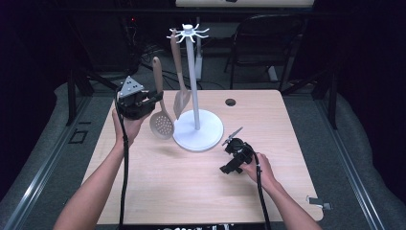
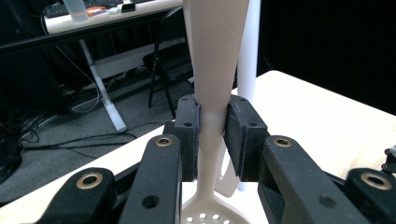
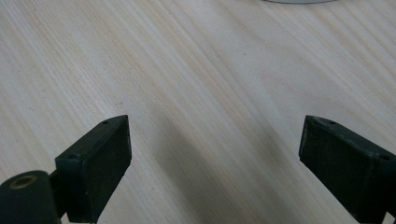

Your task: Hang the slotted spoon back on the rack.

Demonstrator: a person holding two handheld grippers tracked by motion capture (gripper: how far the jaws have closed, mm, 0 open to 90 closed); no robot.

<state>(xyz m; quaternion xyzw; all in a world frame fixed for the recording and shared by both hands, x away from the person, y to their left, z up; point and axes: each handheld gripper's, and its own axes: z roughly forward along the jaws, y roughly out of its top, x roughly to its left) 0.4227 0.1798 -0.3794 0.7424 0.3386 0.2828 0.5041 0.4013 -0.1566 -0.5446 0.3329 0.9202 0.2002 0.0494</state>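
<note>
My left gripper (image 1: pixel 154 99) is shut on the handle of a beige slotted spoon (image 1: pixel 161 122), holding it upright above the table with its perforated bowl hanging down. In the left gripper view both pads clamp the spoon handle (image 2: pixel 213 70), and the holed bowl (image 2: pixel 208 215) shows below. A beige spatula (image 1: pixel 180 98) hangs from the white utensil stand (image 1: pixel 196 86), whose round base (image 1: pixel 210 134) rests on the table. My right gripper (image 1: pixel 228 154) sits low over the table at the right, jaws wide apart over bare wood (image 3: pixel 210 116).
The wooden table (image 1: pixel 167 191) has a small round hole (image 1: pixel 230 102) near its far edge. A dark chair (image 1: pixel 268 43) stands behind the table. A small metal clip (image 1: pixel 320 203) lies at the table's front right corner.
</note>
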